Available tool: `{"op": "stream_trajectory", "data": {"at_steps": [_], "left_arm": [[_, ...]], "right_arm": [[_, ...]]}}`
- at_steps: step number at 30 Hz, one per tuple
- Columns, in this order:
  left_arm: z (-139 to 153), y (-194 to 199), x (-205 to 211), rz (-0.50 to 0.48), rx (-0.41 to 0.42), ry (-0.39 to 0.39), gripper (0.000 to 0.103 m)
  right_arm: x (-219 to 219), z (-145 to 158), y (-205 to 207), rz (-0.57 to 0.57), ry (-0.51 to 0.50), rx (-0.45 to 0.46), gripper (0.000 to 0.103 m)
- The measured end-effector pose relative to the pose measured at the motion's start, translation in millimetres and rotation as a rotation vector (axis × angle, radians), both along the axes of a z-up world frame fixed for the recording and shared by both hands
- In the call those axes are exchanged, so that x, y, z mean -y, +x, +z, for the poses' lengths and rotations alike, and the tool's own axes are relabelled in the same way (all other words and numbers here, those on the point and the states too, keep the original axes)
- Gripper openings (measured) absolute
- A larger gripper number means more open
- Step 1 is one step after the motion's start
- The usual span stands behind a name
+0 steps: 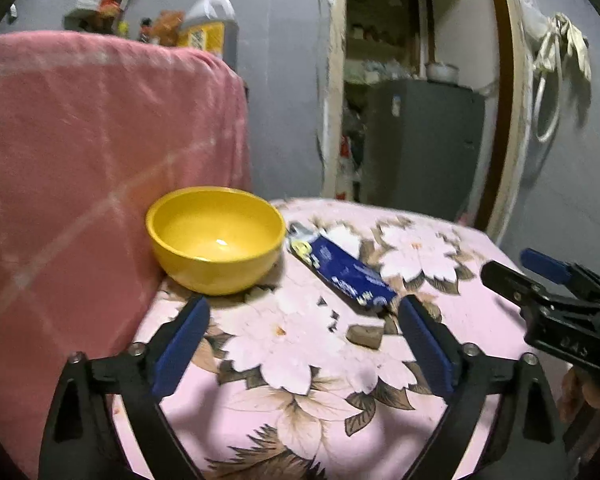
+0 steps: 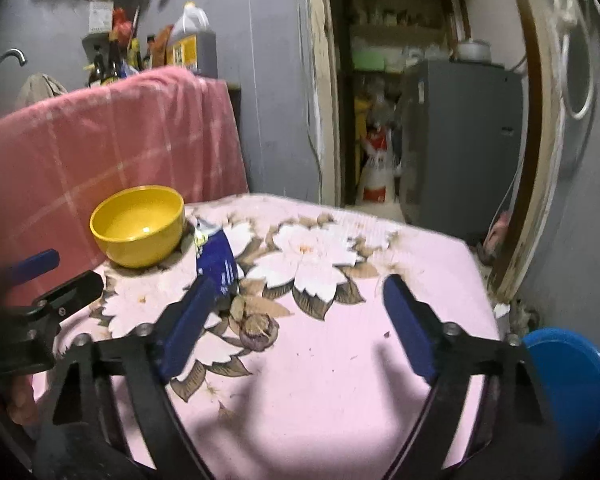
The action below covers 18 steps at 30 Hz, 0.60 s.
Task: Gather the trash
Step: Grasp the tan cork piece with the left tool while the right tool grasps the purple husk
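A crumpled blue snack wrapper (image 1: 340,268) lies flat on the pink floral tablecloth (image 1: 300,380), just right of an empty yellow bowl (image 1: 216,236). My left gripper (image 1: 303,306) is open and empty, low over the cloth; its right fingertip (image 1: 410,308) is close to the wrapper's near end. In the right wrist view the wrapper (image 2: 216,260) lies beside the bowl (image 2: 140,226). My right gripper (image 2: 300,286) is open with nothing between its fingers, and its left fingertip (image 2: 204,286) overlaps the wrapper's near end. Each gripper shows in the other's view: right gripper (image 1: 506,263), left gripper (image 2: 76,270).
A pink checked cloth (image 1: 80,160) covers a tall surface left of and behind the bowl. Bottles (image 1: 208,20) stand above it. A doorway with a grey fridge (image 1: 420,144) lies beyond the table. A round blue object (image 2: 572,384) sits by the table's right edge.
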State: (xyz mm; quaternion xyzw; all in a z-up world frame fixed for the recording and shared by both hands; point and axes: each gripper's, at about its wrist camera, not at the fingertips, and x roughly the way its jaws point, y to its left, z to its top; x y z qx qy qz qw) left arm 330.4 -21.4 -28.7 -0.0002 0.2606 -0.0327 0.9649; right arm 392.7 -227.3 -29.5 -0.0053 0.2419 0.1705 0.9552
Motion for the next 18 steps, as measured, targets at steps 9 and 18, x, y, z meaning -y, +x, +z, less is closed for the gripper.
{"op": "stream_trajectory", "data": {"at_steps": [9, 18], "left_arm": [[-23, 38, 8, -0.102, -0.211, -0.035, 0.05], [-31, 58, 19, -0.179, -0.297, -0.034, 0.04]], "right_arm": [[-10, -20, 24, 0.075, -0.019, -0.15, 0.078], [-23, -39, 45, 0.15, -0.039, -0.293, 0.072]]}}
